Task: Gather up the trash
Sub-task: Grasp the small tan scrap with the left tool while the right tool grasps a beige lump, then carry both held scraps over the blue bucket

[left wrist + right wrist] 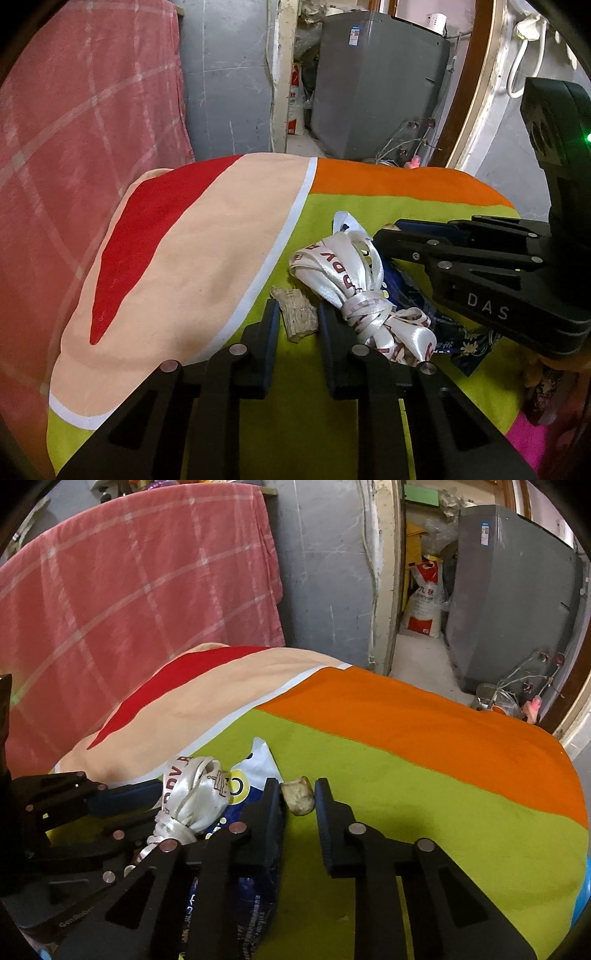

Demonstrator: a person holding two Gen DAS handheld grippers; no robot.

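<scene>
On the bright cloth-covered table lie a knotted white satin ribbon, a blue and white plastic wrapper under it, and two small scraps. My left gripper is open, its fingers either side of a flat brownish scrap. My right gripper is open around a small beige lump. The right gripper also shows in the left wrist view, reaching in from the right beyond the ribbon. The left gripper shows at the left of the right wrist view, its tips hidden behind the ribbon.
A pink checked cloth hangs behind the table on the left. A grey washing machine and a white sack stand beyond a doorway. A glass jar with twigs sits past the table's far right edge.
</scene>
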